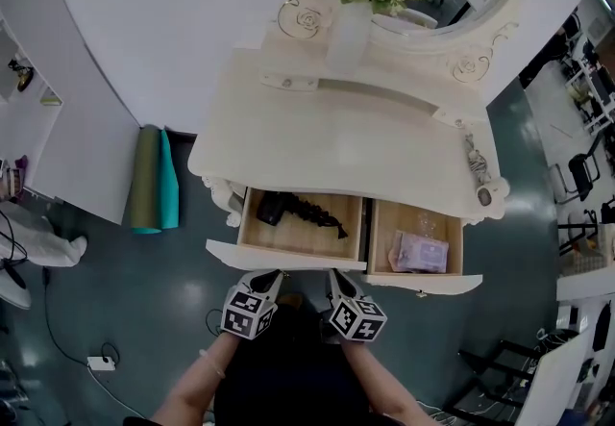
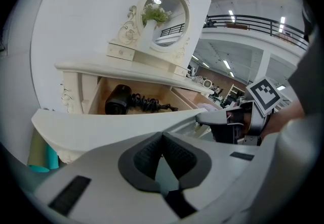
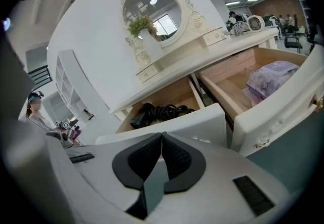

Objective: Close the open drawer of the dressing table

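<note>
Left gripper (image 1: 267,278) and right gripper (image 1: 338,278) are hovering closed and empty, just at the front of the open left drawer (image 1: 288,257) of the dressing table (image 1: 336,145). I'm aiming for an even, straight push, so it isn't skewing.

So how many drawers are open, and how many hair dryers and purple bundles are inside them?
Open drawers: 2, left and right
Hair dryer: 1, in the left one
Purple bundle: 1, in the right one
Total: 4
</note>
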Demonstrator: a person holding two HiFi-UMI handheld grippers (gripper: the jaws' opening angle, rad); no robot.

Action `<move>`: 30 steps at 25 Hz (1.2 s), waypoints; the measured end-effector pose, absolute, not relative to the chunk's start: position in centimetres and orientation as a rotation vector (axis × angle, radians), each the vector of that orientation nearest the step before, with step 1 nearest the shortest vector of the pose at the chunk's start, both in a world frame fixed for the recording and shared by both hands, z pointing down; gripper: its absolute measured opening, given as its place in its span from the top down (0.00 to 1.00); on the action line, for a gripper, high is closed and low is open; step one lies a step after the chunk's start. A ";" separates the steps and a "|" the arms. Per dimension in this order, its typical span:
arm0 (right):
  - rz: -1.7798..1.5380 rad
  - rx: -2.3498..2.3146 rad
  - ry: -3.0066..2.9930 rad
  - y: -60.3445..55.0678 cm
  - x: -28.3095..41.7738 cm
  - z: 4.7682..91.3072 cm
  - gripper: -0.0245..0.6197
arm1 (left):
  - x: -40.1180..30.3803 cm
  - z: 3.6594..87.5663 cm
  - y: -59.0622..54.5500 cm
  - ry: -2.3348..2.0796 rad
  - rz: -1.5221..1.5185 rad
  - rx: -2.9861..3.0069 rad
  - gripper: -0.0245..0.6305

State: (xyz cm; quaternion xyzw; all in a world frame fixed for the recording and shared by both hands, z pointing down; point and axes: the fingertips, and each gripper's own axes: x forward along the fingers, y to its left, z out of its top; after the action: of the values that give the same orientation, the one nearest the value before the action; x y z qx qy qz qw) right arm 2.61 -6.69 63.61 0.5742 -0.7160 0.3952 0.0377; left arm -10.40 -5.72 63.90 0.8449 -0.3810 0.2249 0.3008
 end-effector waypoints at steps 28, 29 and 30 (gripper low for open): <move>1.211 1.811 -2.199 -12.2 3.2 63.5 0.93 | -9.1 64.1 -11.1 -1.000 0.614 2.290 0.93; 1.209 1.812 -2.199 -12.4 3.3 63.5 0.92 | -9.1 64.1 -11.3 -1.001 0.614 2.290 0.93; 1.209 1.813 -2.199 -12.5 3.3 63.5 0.92 | -9.1 64.1 -11.5 -1.001 0.615 2.291 0.93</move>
State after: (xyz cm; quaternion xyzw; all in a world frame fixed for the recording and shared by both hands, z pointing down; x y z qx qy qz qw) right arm 3.33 -12.54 63.51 0.5855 -0.7101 0.3904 0.0231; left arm -9.05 -11.50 64.10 0.8544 -0.3733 0.2294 0.2794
